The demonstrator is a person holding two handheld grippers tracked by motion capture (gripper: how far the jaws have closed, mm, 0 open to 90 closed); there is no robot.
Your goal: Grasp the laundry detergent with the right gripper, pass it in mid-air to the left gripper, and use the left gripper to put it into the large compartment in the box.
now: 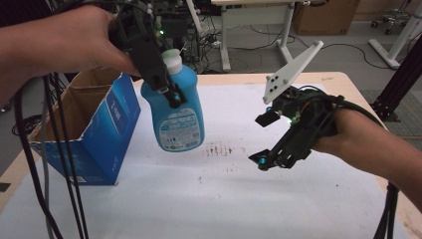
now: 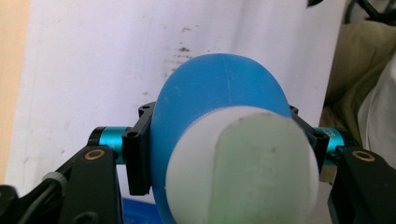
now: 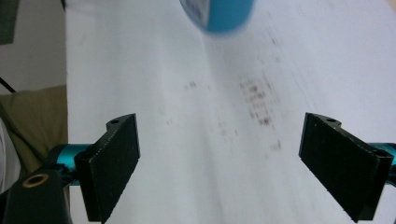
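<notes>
Left gripper (image 1: 169, 89) clamps the blue bottle (image 1: 176, 112) near its neck above the table (image 1: 298, 209); the bottle may swing or slip, while right gripper (image 1: 271, 142) waits, jaws spread, empty.

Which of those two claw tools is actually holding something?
The left gripper, beside the blue box: its jaws clamp the blue bottle. The right gripper is open and holds nothing.

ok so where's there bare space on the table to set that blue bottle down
The white sheet is bare across its near half, between the blue cardboard box and the right gripper. There is also room in the middle, by the dark speckled stains under the blue bottle that the left gripper holds aloft. It is crowded at the left edge by the box.
</notes>
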